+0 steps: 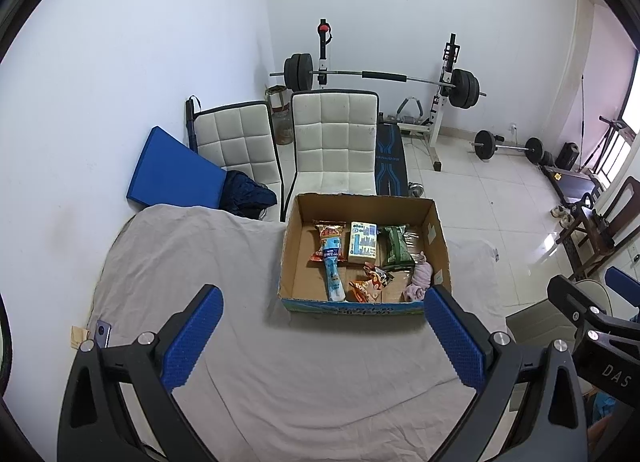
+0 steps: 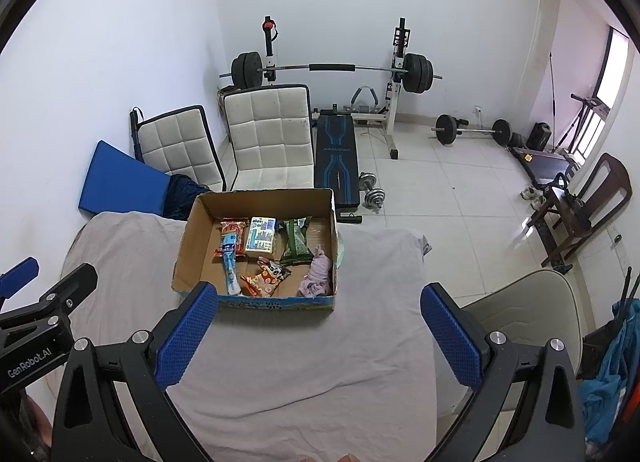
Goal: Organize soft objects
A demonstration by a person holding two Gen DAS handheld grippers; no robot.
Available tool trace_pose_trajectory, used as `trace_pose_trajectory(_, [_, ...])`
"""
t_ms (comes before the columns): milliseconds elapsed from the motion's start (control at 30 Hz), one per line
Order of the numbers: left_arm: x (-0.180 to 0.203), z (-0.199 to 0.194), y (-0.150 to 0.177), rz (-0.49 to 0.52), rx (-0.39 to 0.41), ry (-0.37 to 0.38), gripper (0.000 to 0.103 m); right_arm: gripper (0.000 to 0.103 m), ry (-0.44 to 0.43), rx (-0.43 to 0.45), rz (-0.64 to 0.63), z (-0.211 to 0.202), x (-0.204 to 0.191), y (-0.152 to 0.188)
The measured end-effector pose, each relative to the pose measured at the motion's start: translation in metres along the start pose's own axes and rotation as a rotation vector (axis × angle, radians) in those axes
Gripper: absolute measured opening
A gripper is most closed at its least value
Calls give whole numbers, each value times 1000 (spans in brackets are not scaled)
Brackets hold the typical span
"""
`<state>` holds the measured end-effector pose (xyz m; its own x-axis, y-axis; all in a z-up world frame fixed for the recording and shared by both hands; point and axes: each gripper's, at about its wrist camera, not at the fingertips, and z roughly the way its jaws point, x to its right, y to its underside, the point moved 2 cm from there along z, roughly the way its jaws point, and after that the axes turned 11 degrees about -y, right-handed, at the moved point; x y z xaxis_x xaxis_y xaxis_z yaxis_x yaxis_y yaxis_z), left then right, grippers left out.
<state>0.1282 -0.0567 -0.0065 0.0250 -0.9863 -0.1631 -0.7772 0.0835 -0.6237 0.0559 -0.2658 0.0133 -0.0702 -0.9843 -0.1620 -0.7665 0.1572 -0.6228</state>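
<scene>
A cardboard box [image 1: 296, 246] [image 2: 188, 242] stands on a table covered with grey cloth [image 1: 192, 262] [image 2: 280, 350]. Inside lie a red snack bag [image 1: 328, 236], a blue tube [image 1: 334, 278], a pale yellow pack [image 1: 362, 248], a green pouch [image 1: 394, 248], orange snack packets [image 1: 370, 284] and a pink cloth [image 1: 420, 280]. My left gripper [image 1: 324, 302] is open and empty, held above the cloth in front of the box. My right gripper [image 2: 320, 302] is open and empty, also in front of the box.
Two white padded chairs [image 1: 334, 142] and a blue mat [image 1: 172, 170] stand behind the table. A barbell rack [image 1: 380, 78], weight bench [image 2: 336, 158] and dumbbells [image 2: 372, 190] sit on the tiled floor. A beige chair [image 2: 532, 314] stands right of the table.
</scene>
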Motion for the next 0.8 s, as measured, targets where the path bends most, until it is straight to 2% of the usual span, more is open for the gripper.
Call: trace_pose_trajectory(800, [1, 5, 0, 13, -6, 3, 103, 103, 0, 9, 5, -7, 1, 3])
